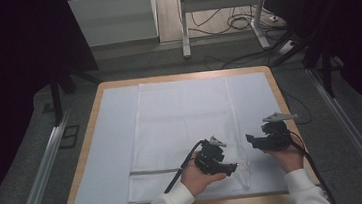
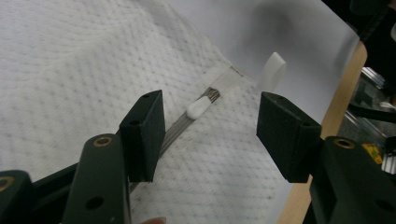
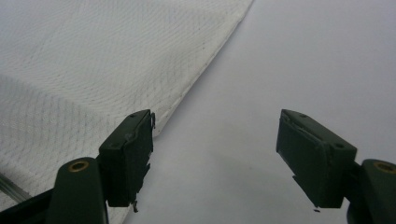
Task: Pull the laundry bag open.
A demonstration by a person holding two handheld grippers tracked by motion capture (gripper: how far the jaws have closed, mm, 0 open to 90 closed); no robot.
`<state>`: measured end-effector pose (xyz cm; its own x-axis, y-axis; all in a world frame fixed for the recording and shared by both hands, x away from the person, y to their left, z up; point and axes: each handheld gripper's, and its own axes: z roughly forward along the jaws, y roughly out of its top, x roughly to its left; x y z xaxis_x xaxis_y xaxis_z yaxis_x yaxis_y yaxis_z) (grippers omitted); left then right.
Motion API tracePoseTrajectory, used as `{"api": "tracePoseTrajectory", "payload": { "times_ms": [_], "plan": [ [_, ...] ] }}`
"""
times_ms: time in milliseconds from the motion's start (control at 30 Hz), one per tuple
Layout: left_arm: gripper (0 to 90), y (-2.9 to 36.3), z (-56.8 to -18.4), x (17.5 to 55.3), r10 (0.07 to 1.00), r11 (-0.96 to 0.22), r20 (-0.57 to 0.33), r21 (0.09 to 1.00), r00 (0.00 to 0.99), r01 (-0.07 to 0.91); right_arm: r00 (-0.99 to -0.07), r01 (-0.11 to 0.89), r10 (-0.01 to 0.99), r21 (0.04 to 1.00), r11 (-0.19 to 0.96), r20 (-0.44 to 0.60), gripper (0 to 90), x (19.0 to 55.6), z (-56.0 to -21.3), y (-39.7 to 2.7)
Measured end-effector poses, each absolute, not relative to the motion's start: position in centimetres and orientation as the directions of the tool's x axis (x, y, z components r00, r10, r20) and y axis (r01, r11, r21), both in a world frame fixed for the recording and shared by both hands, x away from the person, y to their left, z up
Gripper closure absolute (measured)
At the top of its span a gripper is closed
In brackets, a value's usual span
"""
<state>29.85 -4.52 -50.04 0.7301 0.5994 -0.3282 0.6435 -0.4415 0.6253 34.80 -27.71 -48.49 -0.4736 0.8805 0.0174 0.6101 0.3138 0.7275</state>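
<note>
l gripper (image 2: 210,128), jaws spread, lines up on zip pull (image 2: 198,108) of white mesh bag (image 1: 186,126) near table's (image 1: 94,105) front edge, r gripper (image 3: 215,149) jaws spread too, beside bag's edge, prob to steady it.

1. From the high view, my bench (image 1: 272,80) is evenly lit from above; the surroundings at left and right fall into near-black.
2. The white sheet (image 1: 112,138) reads pale and flat, without glare.
3. My hands cast only faint, soft shadows.
4. In the left gripper view, my left tool (image 2: 210,135) sits close and slightly soft; the mesh bag (image 2: 70,60) weave is sharp.
5. In the right gripper view, my right tool (image 3: 215,154) throws a diffuse shadow on the sheet; the far background blurs.
</note>
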Motion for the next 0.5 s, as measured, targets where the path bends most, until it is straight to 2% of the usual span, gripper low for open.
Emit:
{"api": "tracePoseTrajectory", "payload": {
  "times_ms": [500],
  "plan": [
    [43.9,-5.41,-50.86,30.47,0.587,-0.441,-0.387,0.583,0.711,0.682,-0.472,0.609,0.881,0.729,0.313,0.016,26.8,34.80,-48.42,-27.82]
  ]
}}
